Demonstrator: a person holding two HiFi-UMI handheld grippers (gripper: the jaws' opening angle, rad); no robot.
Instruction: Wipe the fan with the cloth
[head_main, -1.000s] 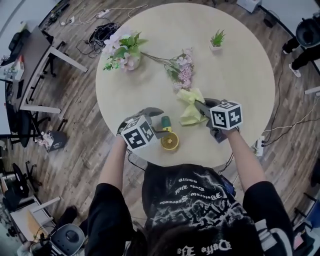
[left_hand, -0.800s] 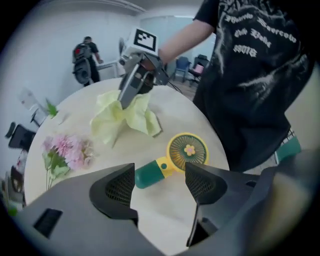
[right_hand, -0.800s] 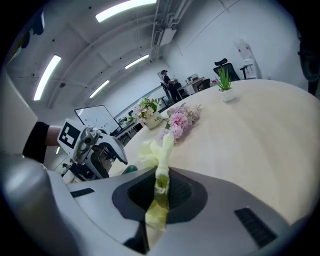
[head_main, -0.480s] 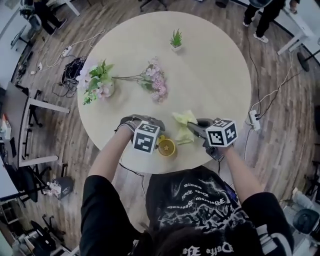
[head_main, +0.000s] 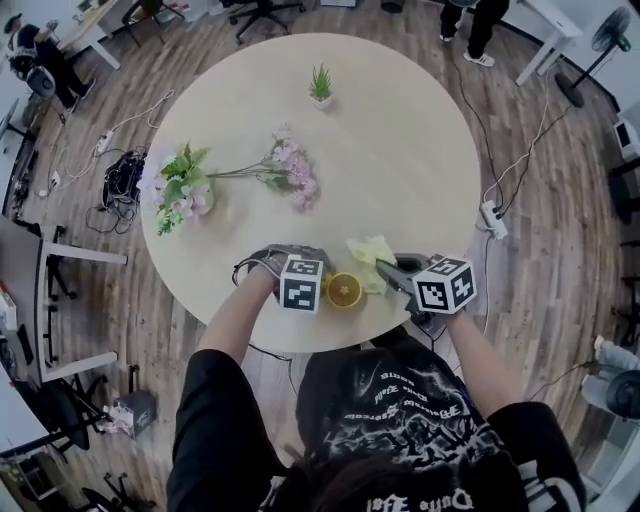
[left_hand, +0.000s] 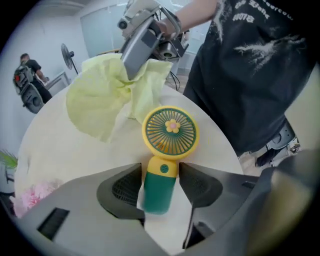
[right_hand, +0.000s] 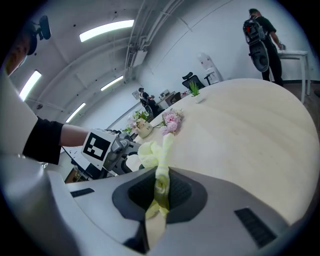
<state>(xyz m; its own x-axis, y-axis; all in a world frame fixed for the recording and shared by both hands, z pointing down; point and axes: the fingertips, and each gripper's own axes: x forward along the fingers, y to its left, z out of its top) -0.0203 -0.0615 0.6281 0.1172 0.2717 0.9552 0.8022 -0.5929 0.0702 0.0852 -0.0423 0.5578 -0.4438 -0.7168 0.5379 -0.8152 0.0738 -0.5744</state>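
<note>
A small hand fan (head_main: 344, 290) with a yellow head (left_hand: 171, 131) and a green handle (left_hand: 160, 192) lies flat near the table's front edge. My left gripper (head_main: 318, 285) points down over it. The handle lies between its closing jaws (left_hand: 160, 175), and a sliver of table still shows at the right pad. My right gripper (head_main: 390, 272) is shut on a pale yellow cloth (right_hand: 155, 150). The cloth (head_main: 370, 255) hangs just right of the fan head and drapes behind it in the left gripper view (left_hand: 100, 100).
The round beige table (head_main: 400, 150) also carries a flower bouquet (head_main: 180, 185) at the left, a pink sprig (head_main: 290, 175) and a small potted plant (head_main: 320, 85) at the back. A power strip (head_main: 490, 218) and cables lie on the wooden floor.
My left gripper rolled and came down over the fan's handle, which it now hides in the head view. My right gripper carried the cloth left, closer to the fan head.
</note>
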